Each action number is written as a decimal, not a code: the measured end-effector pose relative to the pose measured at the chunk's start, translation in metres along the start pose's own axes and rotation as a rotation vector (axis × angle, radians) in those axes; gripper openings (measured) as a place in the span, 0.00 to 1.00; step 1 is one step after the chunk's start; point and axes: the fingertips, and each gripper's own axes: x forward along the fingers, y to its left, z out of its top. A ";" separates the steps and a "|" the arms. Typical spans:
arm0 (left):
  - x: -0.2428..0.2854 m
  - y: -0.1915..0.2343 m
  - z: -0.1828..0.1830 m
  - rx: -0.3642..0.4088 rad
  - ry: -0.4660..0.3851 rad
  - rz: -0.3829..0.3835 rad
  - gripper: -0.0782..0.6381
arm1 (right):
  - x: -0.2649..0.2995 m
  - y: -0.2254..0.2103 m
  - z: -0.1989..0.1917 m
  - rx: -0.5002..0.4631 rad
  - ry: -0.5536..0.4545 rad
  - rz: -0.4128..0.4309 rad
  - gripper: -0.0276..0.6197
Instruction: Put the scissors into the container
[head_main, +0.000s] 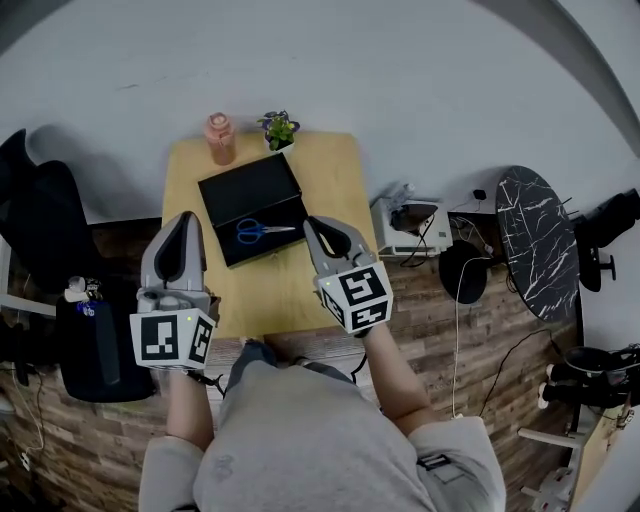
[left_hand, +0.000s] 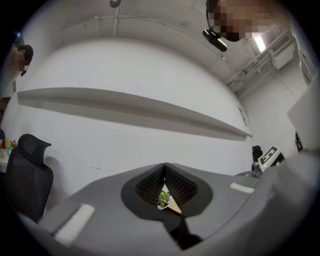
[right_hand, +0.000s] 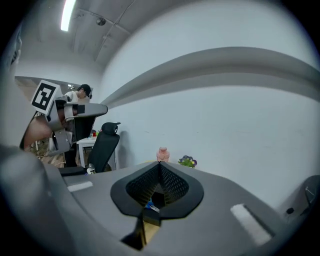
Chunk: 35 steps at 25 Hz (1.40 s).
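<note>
A pair of blue-handled scissors (head_main: 262, 231) lies inside the open black container (head_main: 250, 185) on the wooden table (head_main: 300, 290). My right gripper (head_main: 312, 224) hovers at the container's front right corner, its jaws shut with nothing held. In the right gripper view the fingertips (right_hand: 159, 164) meet, and a bit of blue shows through the gap below them. My left gripper (head_main: 186, 222) hangs over the table's left edge, beside the container, also shut and empty. Its pads (left_hand: 165, 165) touch in the left gripper view.
A pink bottle (head_main: 220, 137) and a small potted plant (head_main: 279, 129) stand at the table's far edge against the white wall. A black office chair (head_main: 40, 200) is on the left. A white device (head_main: 410, 225) and a dark marble tabletop (head_main: 535, 240) are on the right.
</note>
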 end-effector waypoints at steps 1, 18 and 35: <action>-0.002 -0.004 0.002 0.002 -0.005 -0.001 0.19 | -0.006 -0.001 0.005 0.001 -0.013 -0.005 0.05; -0.034 -0.056 0.024 0.024 -0.050 0.007 0.19 | -0.102 -0.013 0.072 0.051 -0.260 -0.079 0.05; -0.056 -0.084 0.032 0.018 -0.070 0.013 0.19 | -0.146 -0.010 0.085 0.038 -0.320 -0.086 0.05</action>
